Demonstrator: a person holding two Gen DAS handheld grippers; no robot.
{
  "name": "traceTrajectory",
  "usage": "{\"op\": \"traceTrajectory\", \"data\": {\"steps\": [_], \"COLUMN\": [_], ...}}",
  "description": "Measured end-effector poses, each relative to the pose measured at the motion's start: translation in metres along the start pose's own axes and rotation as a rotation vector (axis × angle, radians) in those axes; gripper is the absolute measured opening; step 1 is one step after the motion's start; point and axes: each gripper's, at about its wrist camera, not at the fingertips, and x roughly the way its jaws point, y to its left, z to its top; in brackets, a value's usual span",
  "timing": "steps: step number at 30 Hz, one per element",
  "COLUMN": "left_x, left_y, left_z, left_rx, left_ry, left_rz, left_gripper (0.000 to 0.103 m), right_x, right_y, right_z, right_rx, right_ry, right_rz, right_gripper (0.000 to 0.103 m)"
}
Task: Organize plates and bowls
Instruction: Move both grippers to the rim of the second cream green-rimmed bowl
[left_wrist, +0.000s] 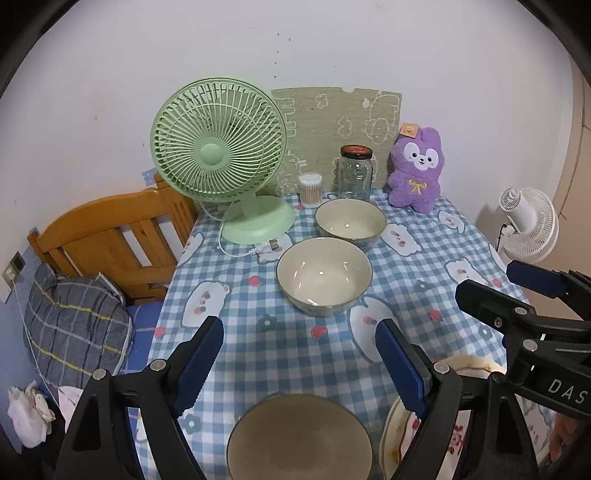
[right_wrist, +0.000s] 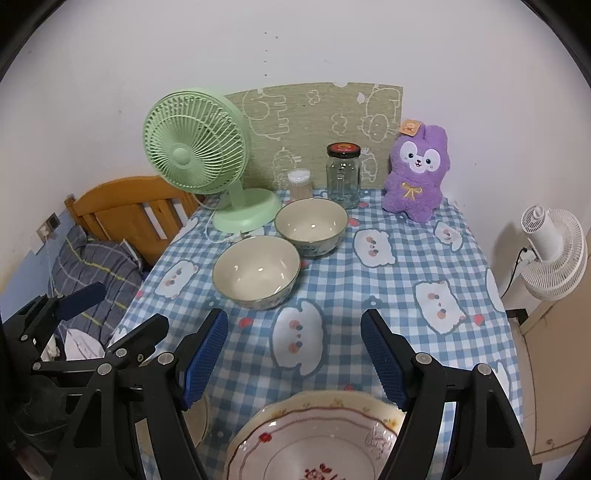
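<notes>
Left wrist view: left gripper released above a plain bowl at lower centre; two more bowls mid-frame. Right gripper released over a floral plate. Nothing grasped; the next move likely calls for closing on a rim.

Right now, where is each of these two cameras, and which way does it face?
Left wrist: on the left gripper, facing the wall across the checkered tablecloth, above a bowl; own open jaws show, right gripper alongside.
Right wrist: on the right gripper, above a flowered plate; own open jaws show, left gripper at left.
Both share: two bowls, green fan, glass jar, purple plush.
</notes>
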Motion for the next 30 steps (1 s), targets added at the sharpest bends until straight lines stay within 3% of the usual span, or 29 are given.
{"op": "traceTrajectory", "data": {"steps": [16,30], "left_x": [0.054,0.108], "left_y": [0.006,0.014], "left_z": [0.027,0.039], "left_rx": [0.003,0.008], "left_ry": [0.031,0.073], "left_rz": [0.026,0.070], "left_gripper": [0.085,0.079], "right_x": [0.056,0.124], "right_y": [0.002,0.003], "right_z": [0.030,0.042], "right_rx": [-0.040,0.026], "right_ry": [-0.015,0.080], "right_rz": [-0.001,0.063], "right_gripper": [0.077,0.077]}}
